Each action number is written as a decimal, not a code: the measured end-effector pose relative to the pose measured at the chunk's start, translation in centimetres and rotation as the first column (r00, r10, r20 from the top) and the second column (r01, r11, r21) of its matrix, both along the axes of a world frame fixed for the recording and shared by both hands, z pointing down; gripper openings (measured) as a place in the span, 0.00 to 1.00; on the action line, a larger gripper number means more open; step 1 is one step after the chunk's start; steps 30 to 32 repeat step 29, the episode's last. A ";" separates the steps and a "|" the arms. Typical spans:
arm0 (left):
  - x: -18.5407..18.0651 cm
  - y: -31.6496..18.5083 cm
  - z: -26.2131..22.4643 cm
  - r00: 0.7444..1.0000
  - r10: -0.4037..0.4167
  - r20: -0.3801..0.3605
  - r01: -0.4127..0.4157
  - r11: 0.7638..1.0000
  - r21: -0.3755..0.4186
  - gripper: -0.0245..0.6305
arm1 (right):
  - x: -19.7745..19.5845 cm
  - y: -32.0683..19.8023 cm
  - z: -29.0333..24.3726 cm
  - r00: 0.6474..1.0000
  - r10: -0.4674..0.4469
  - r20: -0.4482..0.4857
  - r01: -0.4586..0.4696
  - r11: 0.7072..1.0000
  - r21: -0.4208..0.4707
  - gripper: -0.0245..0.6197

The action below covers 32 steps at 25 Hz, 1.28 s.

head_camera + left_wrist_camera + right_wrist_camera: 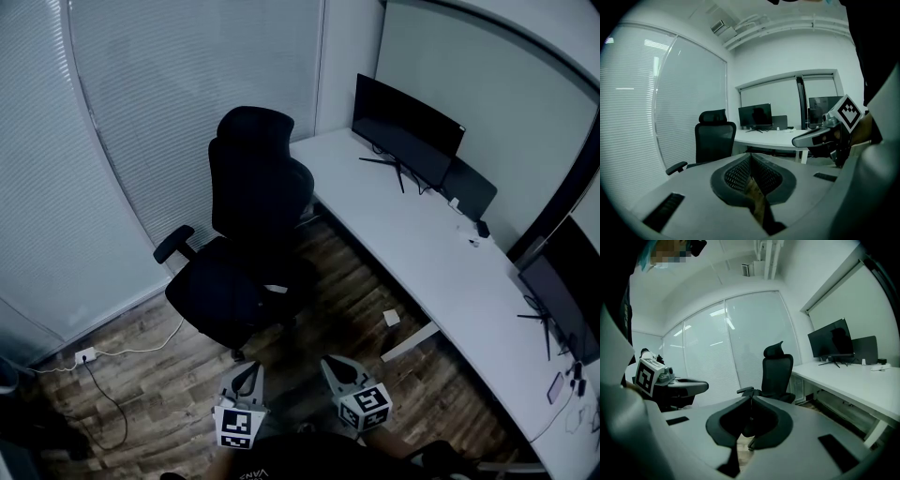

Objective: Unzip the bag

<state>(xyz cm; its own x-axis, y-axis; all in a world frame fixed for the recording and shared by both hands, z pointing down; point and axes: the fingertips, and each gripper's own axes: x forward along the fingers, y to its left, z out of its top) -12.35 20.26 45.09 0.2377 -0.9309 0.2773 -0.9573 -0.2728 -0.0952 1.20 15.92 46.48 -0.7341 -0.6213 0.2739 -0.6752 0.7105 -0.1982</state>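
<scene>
- Head view: left gripper (248, 368) and right gripper (334, 365) are side by side at the bottom edge, above the wood floor (347, 281), tips pointing toward the black chair (248, 239). Each carries a cube with black-and-white square markers and no letters.
- Pale lettering on dark clothing at the bottom edge, possibly "VANS", is too small to be sure of.
- The white surface (441, 267) curves along the right and carries a dark monitor (408, 131). A second screen (562, 291) is near the right edge.
- A white socket strip (84, 355) with its cable lies on the floor at left.
- Left gripper view: jaws pressed together, nothing between them. The chair and monitor are ahead, the right gripper alongside.
- Right gripper view: jaws pressed together, nothing pinched. The chair is straight ahead and the surface is on the right.
- Bag: I cannot tell where it is from any of the three views.
</scene>
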 end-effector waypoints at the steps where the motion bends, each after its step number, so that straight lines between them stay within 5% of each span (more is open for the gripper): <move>1: 0.1 0.2 0.0 1.000 0.001 0.001 -0.001 1.000 0.001 0.07 | 0.0 0.1 0.0 1.000 -0.002 -0.004 0.002 1.000 0.006 0.11; 32: 2.8 1.9 -0.3 1.000 0.028 -0.003 -0.028 0.999 0.022 0.07 | 1.7 1.9 -0.7 1.000 -0.005 -0.018 0.006 0.998 0.056 0.11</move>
